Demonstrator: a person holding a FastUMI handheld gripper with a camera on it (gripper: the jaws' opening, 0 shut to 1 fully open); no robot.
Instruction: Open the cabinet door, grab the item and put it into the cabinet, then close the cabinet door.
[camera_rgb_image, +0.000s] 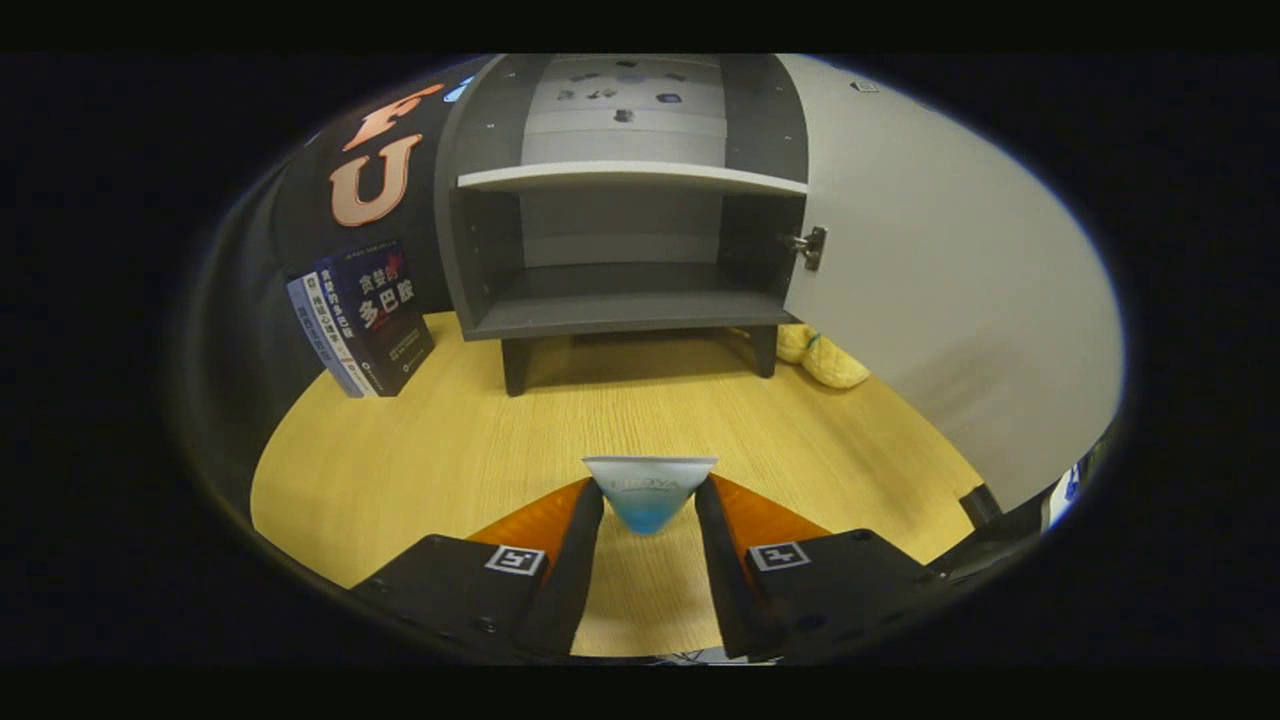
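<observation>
Brightness: the desk (420, 450) is lit well from above and looks bright and warm.
Dark spots: the inside of the cabinet (625, 250) is dim, and a soft shadow is cast on the desk under it.
Glare: a pale shine is seen on the open door (940, 280), with a faint grey smudge lower down.
Bending: straight lines are curved strongly near the rim, so the door and the books (365, 320) look bowed.
Sharpness: the middle is seen clearly; the rim is darkened and blurred.
Tongs: the tongs (650, 500) are lit well, and the small item (650, 490) held between them is a little soft.
</observation>
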